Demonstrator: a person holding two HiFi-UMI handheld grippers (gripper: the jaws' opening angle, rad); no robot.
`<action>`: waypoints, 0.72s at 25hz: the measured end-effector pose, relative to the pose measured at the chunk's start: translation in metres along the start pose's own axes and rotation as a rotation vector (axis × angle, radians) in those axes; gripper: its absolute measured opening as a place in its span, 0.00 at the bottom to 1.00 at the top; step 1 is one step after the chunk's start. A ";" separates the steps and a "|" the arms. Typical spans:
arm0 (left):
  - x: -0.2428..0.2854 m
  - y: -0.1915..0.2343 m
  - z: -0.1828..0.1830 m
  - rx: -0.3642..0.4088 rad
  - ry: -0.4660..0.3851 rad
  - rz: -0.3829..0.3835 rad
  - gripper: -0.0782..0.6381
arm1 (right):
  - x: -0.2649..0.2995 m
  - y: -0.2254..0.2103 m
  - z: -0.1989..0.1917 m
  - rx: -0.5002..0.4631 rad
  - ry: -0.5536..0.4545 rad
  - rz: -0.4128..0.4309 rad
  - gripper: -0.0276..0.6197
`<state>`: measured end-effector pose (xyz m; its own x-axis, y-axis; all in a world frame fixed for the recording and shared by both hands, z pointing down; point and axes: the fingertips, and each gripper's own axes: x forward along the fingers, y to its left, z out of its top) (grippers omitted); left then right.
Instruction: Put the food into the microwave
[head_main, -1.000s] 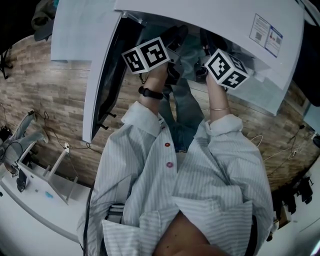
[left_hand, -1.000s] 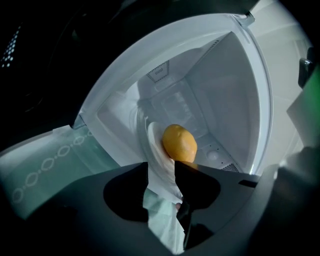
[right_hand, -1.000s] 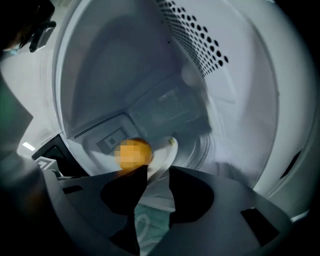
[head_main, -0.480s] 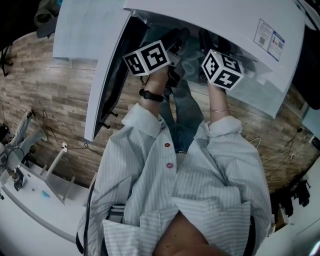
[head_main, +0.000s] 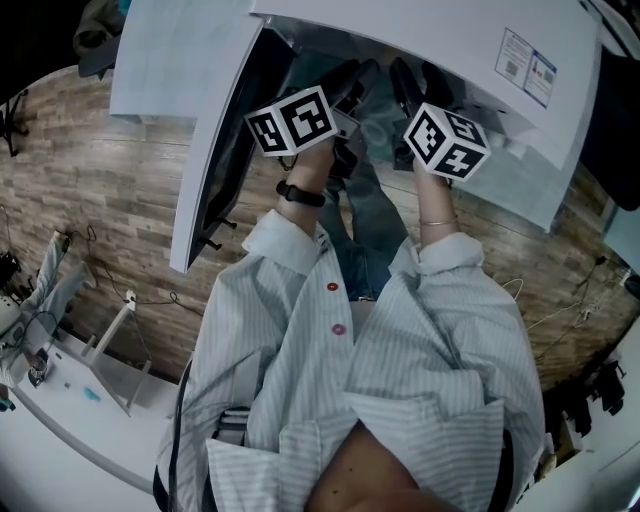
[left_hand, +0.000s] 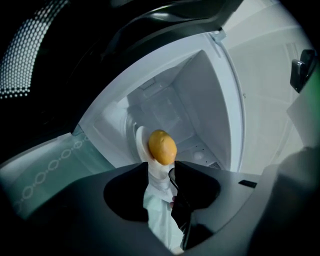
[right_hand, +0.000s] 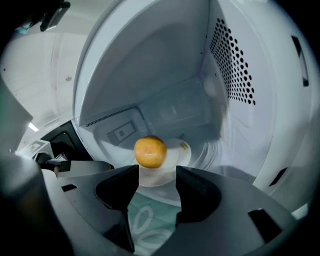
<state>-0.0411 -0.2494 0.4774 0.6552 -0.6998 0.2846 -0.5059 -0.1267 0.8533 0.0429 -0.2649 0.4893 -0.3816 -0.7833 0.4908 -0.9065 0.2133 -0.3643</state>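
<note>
An orange (right_hand: 150, 151) lies on a white plate (right_hand: 175, 156) inside the white microwave (head_main: 430, 40), on its floor. My right gripper (right_hand: 157, 172) stands open just short of the plate's near rim, nothing between its jaws. In the left gripper view the plate (left_hand: 157, 200) shows edge-on with the orange (left_hand: 162, 146) on it, and my left gripper (left_hand: 159, 172) is shut on its rim. In the head view both grippers reach into the oven's mouth, the left gripper (head_main: 355, 75) beside the right gripper (head_main: 405, 75); the plate is hidden there.
The microwave door (head_main: 215, 150) hangs open at the left, close to my left arm. A perforated side wall (right_hand: 232, 65) bounds the cavity on the right. Below lies a wooden floor (head_main: 110, 220) with cables, and a white rack (head_main: 90, 370) at the lower left.
The right gripper's marker cube has rolled a little and shifted slightly left. The left gripper has hardly moved.
</note>
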 end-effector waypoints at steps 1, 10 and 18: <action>-0.002 -0.004 0.000 0.008 0.000 -0.010 0.33 | -0.002 0.004 0.001 0.006 -0.005 0.018 0.42; -0.028 -0.048 0.006 0.094 -0.015 -0.093 0.33 | -0.034 0.043 0.015 -0.016 -0.024 0.140 0.41; -0.052 -0.096 0.023 0.197 -0.063 -0.160 0.27 | -0.070 0.078 0.048 -0.060 -0.101 0.241 0.26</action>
<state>-0.0396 -0.2170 0.3699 0.7027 -0.7012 0.1201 -0.5022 -0.3693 0.7819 0.0080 -0.2212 0.3887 -0.5703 -0.7593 0.3134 -0.8021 0.4324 -0.4119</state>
